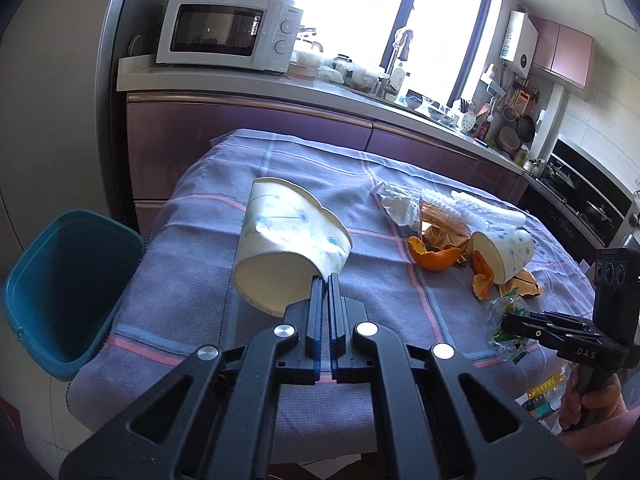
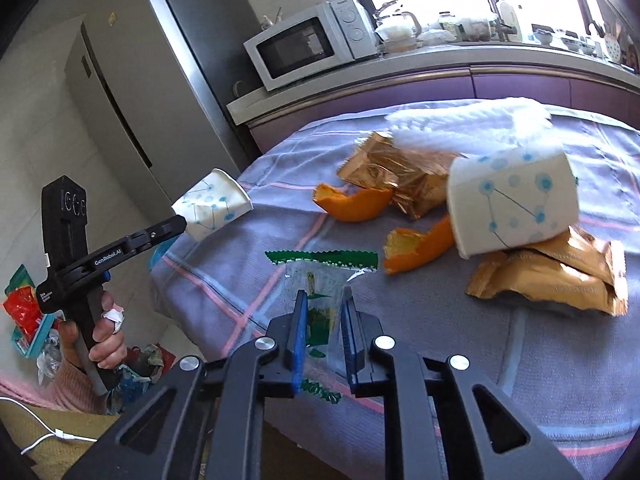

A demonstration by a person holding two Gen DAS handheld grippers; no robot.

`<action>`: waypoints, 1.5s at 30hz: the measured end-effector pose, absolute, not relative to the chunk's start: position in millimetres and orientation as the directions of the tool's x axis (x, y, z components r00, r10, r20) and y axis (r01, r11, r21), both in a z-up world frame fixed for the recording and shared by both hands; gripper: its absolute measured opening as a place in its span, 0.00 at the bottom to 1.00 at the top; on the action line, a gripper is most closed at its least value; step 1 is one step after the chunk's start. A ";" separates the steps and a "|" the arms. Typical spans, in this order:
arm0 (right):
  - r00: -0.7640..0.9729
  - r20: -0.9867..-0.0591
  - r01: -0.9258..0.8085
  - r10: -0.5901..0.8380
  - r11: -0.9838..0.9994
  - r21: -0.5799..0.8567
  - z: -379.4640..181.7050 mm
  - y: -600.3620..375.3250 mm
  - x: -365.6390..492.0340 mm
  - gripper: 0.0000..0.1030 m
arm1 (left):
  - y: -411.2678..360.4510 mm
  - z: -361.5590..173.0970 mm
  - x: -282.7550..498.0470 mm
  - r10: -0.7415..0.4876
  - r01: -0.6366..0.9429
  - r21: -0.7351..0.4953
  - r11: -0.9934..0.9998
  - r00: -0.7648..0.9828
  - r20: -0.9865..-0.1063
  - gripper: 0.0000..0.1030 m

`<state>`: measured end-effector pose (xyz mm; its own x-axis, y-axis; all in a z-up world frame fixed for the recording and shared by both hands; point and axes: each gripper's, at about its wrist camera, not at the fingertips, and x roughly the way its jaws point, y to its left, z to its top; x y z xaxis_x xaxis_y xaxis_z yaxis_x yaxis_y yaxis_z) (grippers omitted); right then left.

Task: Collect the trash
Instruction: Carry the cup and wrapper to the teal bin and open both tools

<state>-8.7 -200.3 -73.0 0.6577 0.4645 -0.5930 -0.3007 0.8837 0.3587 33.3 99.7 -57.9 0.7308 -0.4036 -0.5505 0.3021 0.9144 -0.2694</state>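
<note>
My left gripper [image 1: 325, 278] is shut on the rim of a crumpled white paper cup [image 1: 288, 240] with blue dots, held above the left part of the table; it also shows in the right wrist view [image 2: 210, 210]. My right gripper [image 2: 324, 300] has its fingers on both sides of a clear wrapper with green edges [image 2: 320, 276] near the table's front edge, with a gap left between them. A second paper cup [image 2: 516, 204] lies on its side among orange peels [image 2: 352, 204] and gold wrappers [image 2: 548, 276].
A teal bin [image 1: 60, 284] stands on the floor left of the table. A white crumpled paper [image 1: 394, 204] and white foam netting [image 2: 468, 124] lie at the far side of the purple tablecloth [image 1: 200, 280]. A counter with a microwave [image 1: 230, 36] runs behind.
</note>
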 end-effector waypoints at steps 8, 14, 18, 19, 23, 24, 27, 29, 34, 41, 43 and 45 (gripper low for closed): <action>0.586 -0.546 -0.478 0.599 0.799 0.364 -46.8 -137.7 36.5 0.14 | 147.8 -44.8 25.9 -0.323 0.212 -0.263 0.941 0.786 -0.526 0.02; 0.484 -0.550 -0.584 0.681 0.719 0.377 -38.7 -74.4 77.9 0.14 | 191.4 -40.9 25.9 -0.222 0.103 -0.248 0.963 0.823 -0.523 0.02; 0.416 -0.567 -0.629 0.711 0.676 0.385 -37.8 -33.7 102.8 0.14 | 222.1 -44.7 31.4 -0.145 0.021 -0.230 0.973 0.832 -0.536 0.02; 0.407 -0.569 -0.638 0.714 0.669 0.382 -37.4 -24.1 107.5 0.14 | 229.6 -46.9 33.3 -0.130 0.003 -0.228 0.974 0.831 -0.541 0.02; 0.364 -0.581 -0.671 0.728 0.638 0.378 -34.5 16.1 127.3 0.14 | 256.6 -61.3 42.5 -0.076 -0.065 -0.222 0.973 0.816 -0.573 0.02; 0.349 -0.587 -0.679 0.730 0.629 0.378 -33.7 26.0 131.7 0.14 | 261.8 -65.7 44.8 -0.067 -0.077 -0.219 0.973 0.811 -0.581 0.02; 0.318 -0.609 -0.695 0.727 0.615 0.373 -35.3 55.6 144.6 0.15 | 279.0 -78.4 53.7 -0.043 -0.117 -0.221 0.968 0.792 -0.609 0.02; 0.294 -0.628 -0.696 0.721 0.612 0.377 -40.8 74.0 153.3 0.15 | 288.4 -85.8 57.6 -0.034 -0.138 -0.223 0.965 0.778 -0.628 0.02; 0.252 -0.687 -0.692 0.681 0.623 0.364 -59.0 113.1 172.0 0.15 | 296.5 -99.3 68.1 -0.025 -0.163 -0.223 0.961 0.753 -0.658 0.02; 0.216 -0.758 -0.661 0.615 0.664 0.350 -82.6 143.0 190.1 0.20 | 304.3 -113.6 82.2 -0.028 -0.188 -0.235 0.953 0.721 -0.692 0.02; 0.209 -0.769 -0.657 0.604 0.669 0.347 -84.8 146.9 191.1 0.23 | 304.4 -117.8 82.1 -0.030 -0.198 -0.243 0.950 0.714 -0.700 0.02; 0.212 -0.775 -0.654 0.595 0.675 0.340 -85.0 150.4 192.6 0.24 | 307.0 -121.1 84.7 -0.034 -0.205 -0.251 0.946 0.708 -0.706 0.03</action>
